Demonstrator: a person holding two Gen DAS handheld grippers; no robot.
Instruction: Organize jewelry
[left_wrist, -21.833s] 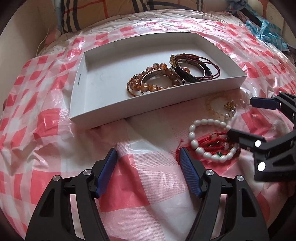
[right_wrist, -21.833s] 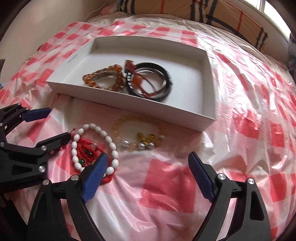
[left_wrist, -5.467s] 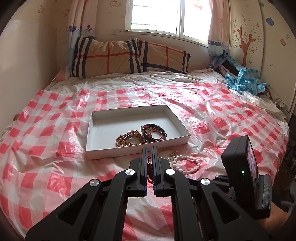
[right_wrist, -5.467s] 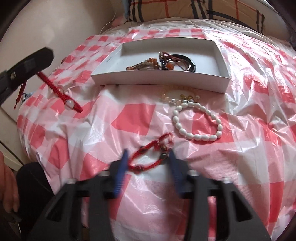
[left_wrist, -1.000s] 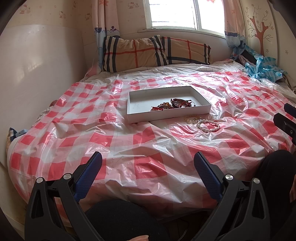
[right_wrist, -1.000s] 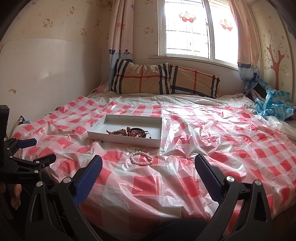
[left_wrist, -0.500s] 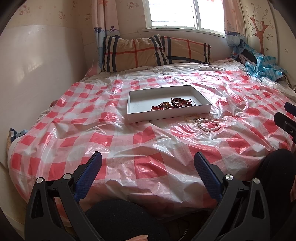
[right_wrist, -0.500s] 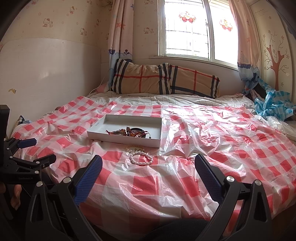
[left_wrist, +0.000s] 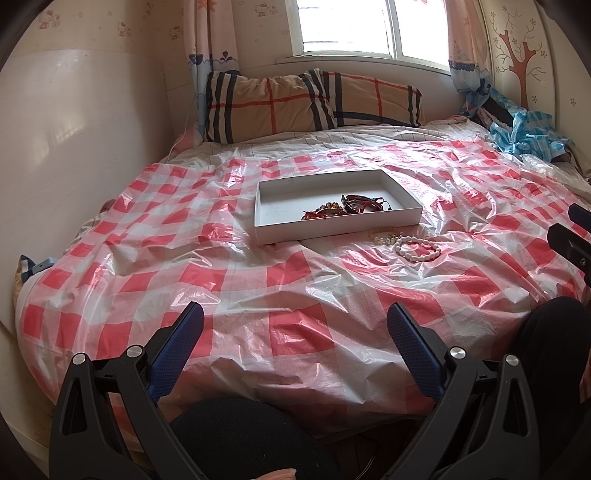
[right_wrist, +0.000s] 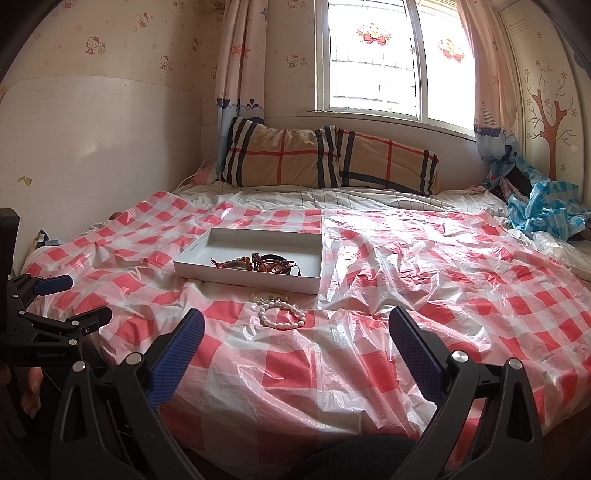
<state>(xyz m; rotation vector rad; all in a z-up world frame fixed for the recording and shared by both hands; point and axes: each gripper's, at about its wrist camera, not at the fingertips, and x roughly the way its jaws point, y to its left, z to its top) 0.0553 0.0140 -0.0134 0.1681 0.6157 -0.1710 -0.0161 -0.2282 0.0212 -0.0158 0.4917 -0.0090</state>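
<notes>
Jewelry lies well ahead of you while your left gripper (left_wrist: 294, 345) and right gripper (right_wrist: 295, 341) hang at the bed's near edge, jaws spread wide and empty. Out on the red-and-white checked plastic sheet (left_wrist: 221, 280), a white bead bracelet (right_wrist: 282, 318) and a pale bead bracelet (right_wrist: 267, 296) rest just before the shallow white cardboard box (right_wrist: 192, 255), which holds a tangle of amber, dark and red bracelets (right_wrist: 258, 264).

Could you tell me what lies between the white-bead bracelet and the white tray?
In both wrist views, a pale yellowish bead bracelet lies between the white-bead bracelet and the shallow white cardboard tray.
</notes>
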